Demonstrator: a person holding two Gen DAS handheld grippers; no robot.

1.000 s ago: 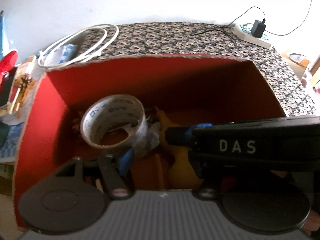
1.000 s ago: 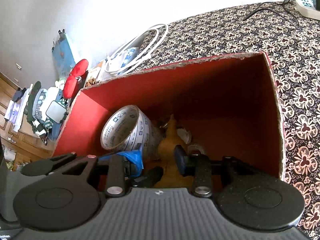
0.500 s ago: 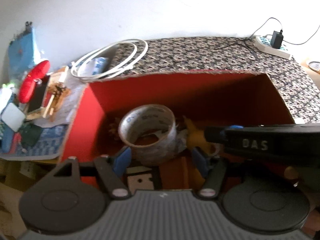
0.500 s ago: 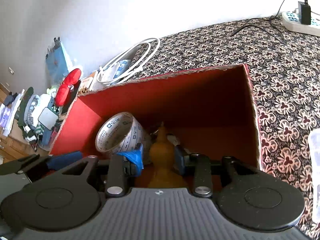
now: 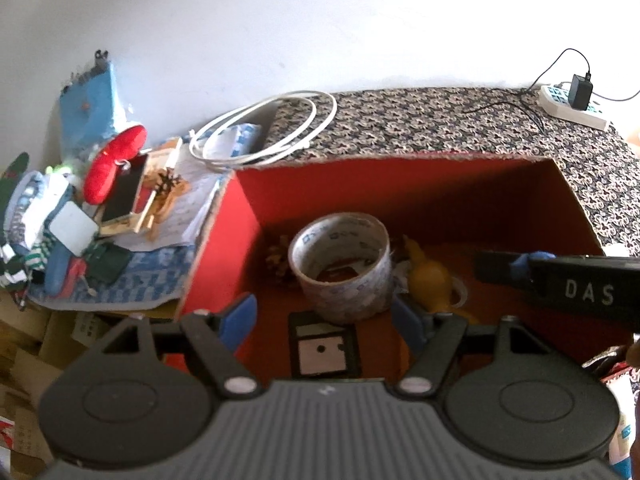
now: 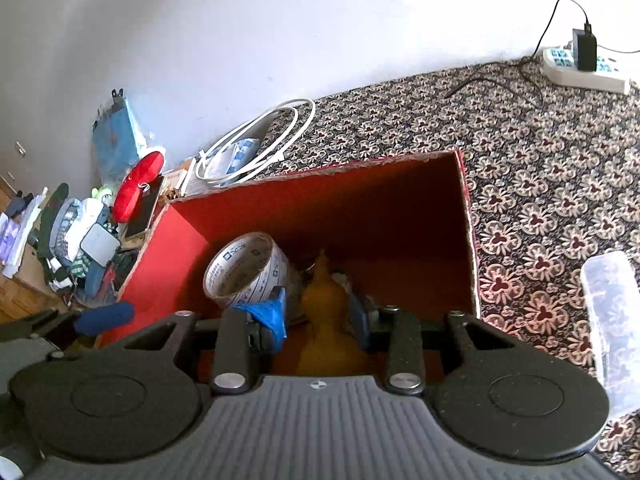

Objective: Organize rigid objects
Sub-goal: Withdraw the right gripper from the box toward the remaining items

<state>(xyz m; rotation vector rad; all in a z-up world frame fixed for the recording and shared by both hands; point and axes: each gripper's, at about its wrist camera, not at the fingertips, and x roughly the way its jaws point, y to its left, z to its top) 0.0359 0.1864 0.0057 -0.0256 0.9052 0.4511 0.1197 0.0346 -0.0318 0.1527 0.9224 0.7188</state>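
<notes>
Left wrist view: the left gripper (image 5: 324, 320) has just been opening, its jaws now apart and clear of the tape roll (image 5: 340, 268), which sits released inside the red box (image 5: 400, 184); that item looks placed. Only the right wrist view shows the right gripper (image 6: 316, 312) straddling the yellow toy (image 6: 324, 320); grip unclear.

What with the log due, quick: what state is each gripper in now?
Left gripper: open, jaws just been opening; tape between them, not gripped.
Right gripper: open, holding nothing.
</notes>
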